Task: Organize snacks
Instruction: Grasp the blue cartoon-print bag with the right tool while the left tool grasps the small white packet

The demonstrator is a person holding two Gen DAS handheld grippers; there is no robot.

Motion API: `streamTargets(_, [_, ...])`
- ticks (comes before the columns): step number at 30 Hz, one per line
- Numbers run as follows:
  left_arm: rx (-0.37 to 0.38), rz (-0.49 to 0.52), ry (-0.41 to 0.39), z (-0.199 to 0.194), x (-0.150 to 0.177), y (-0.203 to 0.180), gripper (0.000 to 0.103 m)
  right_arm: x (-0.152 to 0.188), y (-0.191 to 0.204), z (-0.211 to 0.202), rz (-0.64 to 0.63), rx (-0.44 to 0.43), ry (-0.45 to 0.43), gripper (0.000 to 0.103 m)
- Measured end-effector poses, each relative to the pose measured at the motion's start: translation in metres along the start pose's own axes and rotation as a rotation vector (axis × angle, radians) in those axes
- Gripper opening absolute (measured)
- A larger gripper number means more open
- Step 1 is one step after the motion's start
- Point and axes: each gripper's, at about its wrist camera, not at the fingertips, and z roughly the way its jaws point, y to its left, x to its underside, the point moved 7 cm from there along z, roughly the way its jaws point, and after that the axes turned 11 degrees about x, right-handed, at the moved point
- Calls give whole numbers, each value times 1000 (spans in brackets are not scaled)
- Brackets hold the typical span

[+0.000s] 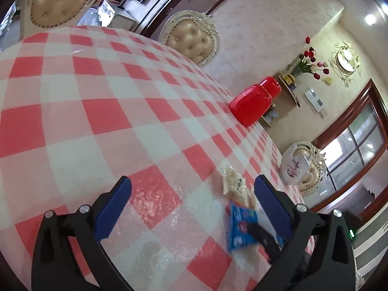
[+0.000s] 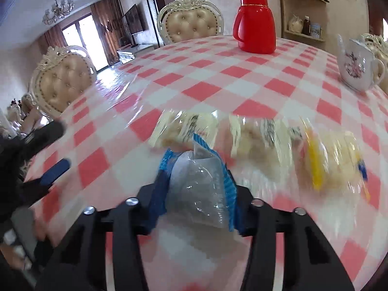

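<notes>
My right gripper (image 2: 197, 172) is shut on a clear snack packet with blue crimped edges (image 2: 201, 189), held just above the red-and-white checked table (image 2: 242, 80). Beyond it lie two pale snack packets (image 2: 184, 128) (image 2: 262, 135) and a yellow-trimmed one (image 2: 332, 160), all blurred. In the left wrist view the blue packet (image 1: 240, 228) shows at lower right with a dark finger (image 1: 263, 238) of the right gripper on it. A pale packet (image 1: 232, 184) lies just beyond it. My left gripper (image 1: 194, 181) is open over the cloth with nothing gripped, and it also appears at the left edge as the left gripper (image 2: 54, 150).
A red thermos jug (image 2: 254, 21) (image 1: 252, 104) stands at the far side of the table. A white floral teapot (image 2: 356, 65) (image 1: 293, 167) sits near the right edge. Tufted cream chairs (image 2: 189, 21) (image 2: 63, 80) ring the table. A wall shelf (image 2: 303, 12) is behind.
</notes>
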Motion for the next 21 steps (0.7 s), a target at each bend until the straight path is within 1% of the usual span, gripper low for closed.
streamTargets(1, [1,9,8,1,1,-2,101,4,-5,-9,14,1,-9,40])
streamTargets(3, [3,35,34,5,4,-6,101,10,-20,-31,68,-14,-36,32])
streamTargets(5, [9,74,73,10,9,-13,101,19,-47,-57,145,-13,-84,32])
streamTargets(7, [12,138,122,16,18,-24,101,28,-76,-76,232,2,-122,31])
streamTargets(8, [11,172,143,20,23,-30,101,31,-98,-83,292,12,-138,31])
streamTargets(9, [9,229,171,24,31,-40,101,36,-114,-86,349,10,-143,31])
streamTargets(10, [11,262,185,26,36,-46,101,39,-125,-87,390,-3,-140,31])
streamTargets(11, [22,301,206,28,44,-54,101,44,-138,-86,433,-26,-123,31])
streamTargets(12, [44,350,250,35,55,-66,101,48,-143,-84,443,-35,-103,31])
streamTargets(13, [49,388,296,42,66,-75,101,51,-146,-83,444,-33,-89,31])
streamTargets(15, [37,444,353,58,83,-90,101,56,-150,-79,434,-7,-52,31])
streamTargets(18, [-27,556,412,87,104,-112,101,61,-149,-73,393,36,-17,32])
streamTargets(20, [-79,597,453,104,114,-118,100,66,-153,-70,394,58,6,34])
streamTargets(21, [-112,606,485,114,119,-117,96,67,-156,-70,414,43,13,37])
